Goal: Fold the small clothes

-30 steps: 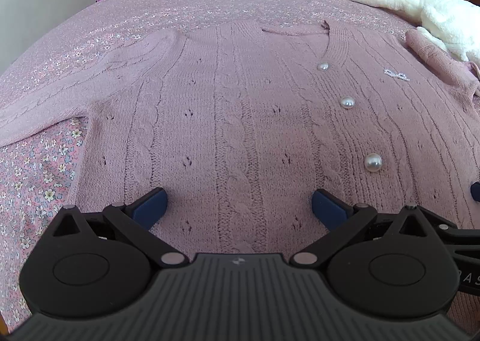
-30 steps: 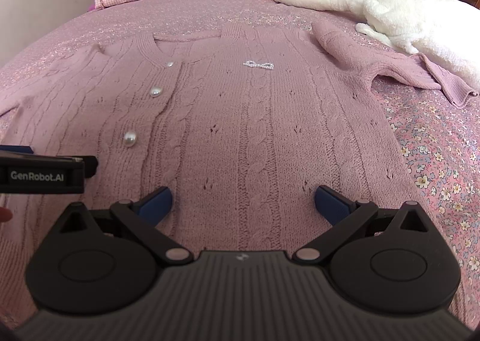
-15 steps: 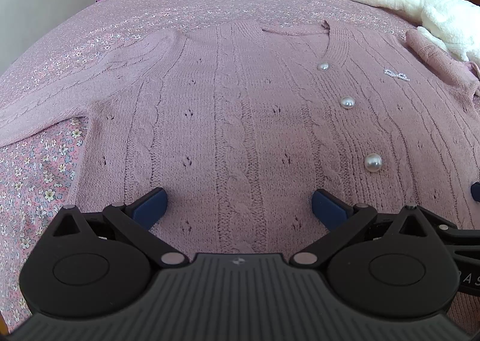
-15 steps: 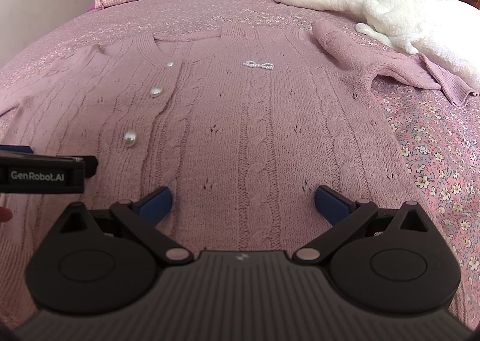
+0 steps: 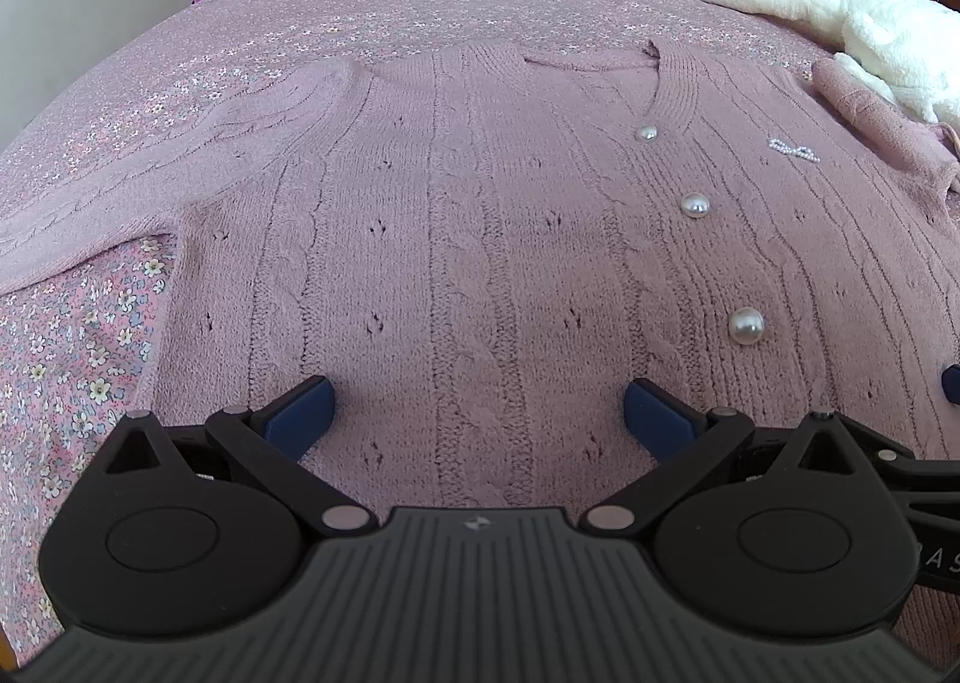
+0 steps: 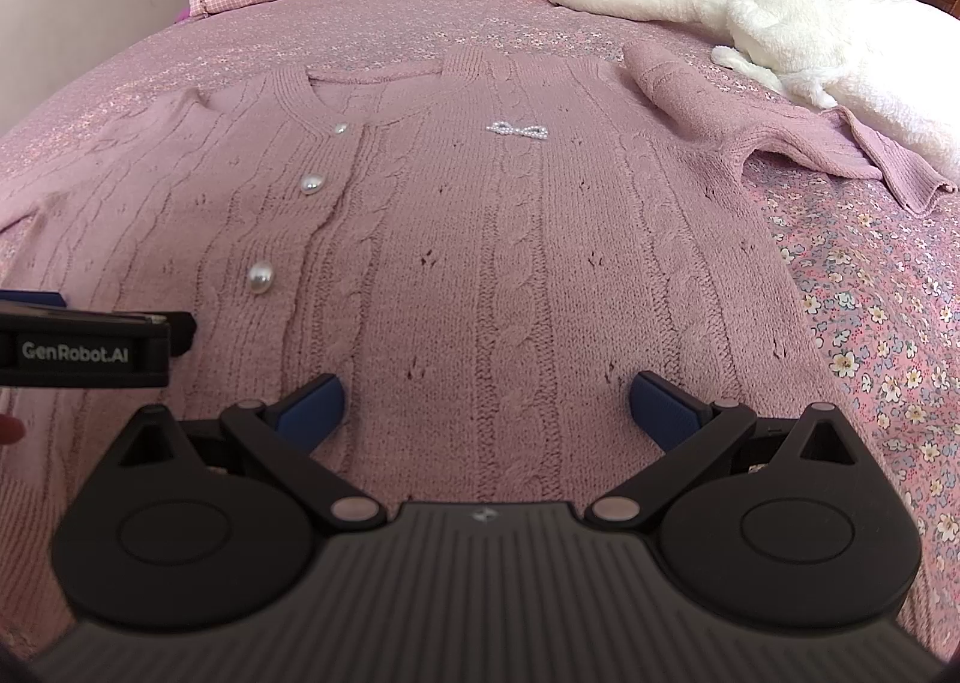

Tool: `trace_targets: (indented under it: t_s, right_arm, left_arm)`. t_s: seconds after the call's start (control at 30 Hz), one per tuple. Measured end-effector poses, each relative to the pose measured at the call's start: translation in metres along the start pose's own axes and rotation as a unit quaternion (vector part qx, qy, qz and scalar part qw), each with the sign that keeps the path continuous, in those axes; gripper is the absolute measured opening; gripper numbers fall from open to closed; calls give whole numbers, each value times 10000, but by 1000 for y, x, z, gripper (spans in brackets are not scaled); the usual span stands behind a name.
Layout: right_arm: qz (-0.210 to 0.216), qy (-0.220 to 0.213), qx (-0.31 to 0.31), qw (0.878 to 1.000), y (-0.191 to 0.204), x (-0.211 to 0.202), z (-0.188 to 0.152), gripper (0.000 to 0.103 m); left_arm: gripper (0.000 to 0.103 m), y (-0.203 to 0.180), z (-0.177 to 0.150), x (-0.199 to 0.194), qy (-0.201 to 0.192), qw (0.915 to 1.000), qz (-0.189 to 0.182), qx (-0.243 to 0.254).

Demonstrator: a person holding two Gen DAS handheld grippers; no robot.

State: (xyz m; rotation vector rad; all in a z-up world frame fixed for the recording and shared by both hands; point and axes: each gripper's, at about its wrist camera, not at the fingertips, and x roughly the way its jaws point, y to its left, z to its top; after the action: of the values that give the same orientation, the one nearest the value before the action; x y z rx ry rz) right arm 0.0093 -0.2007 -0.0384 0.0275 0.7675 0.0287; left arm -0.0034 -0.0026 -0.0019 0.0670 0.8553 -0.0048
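Both tongs point(image 5: 478, 410) point(image 6: 486, 404) gape above the apparently flat cardigan point(image 5: 510, 239).

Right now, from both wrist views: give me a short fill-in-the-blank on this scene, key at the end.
1. The pink cardigan lies spread flat on the ____.
2. Its buttons look like ____.
3. The plush toy beside the right sleeve is a white ____.
4. Both the left gripper and right gripper are ____.

Missing words: bed; pearls; goose; open

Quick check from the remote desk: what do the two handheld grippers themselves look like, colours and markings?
Both match: the left gripper and right gripper have matte black ribbed bodies, round black pivot discs, silver pins and dark blue finger pads. White "GenRobot.AI" lettering marks the left one's side.
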Motion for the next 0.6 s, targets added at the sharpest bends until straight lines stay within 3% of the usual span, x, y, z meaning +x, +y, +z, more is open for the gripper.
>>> trace_targets:
  t_s: [0.6]
  right_arm:
    - [0,7,17,10000,0,0,0,103]
  left_arm:
    - [103,0,0,1,28,10000,-2,-5]
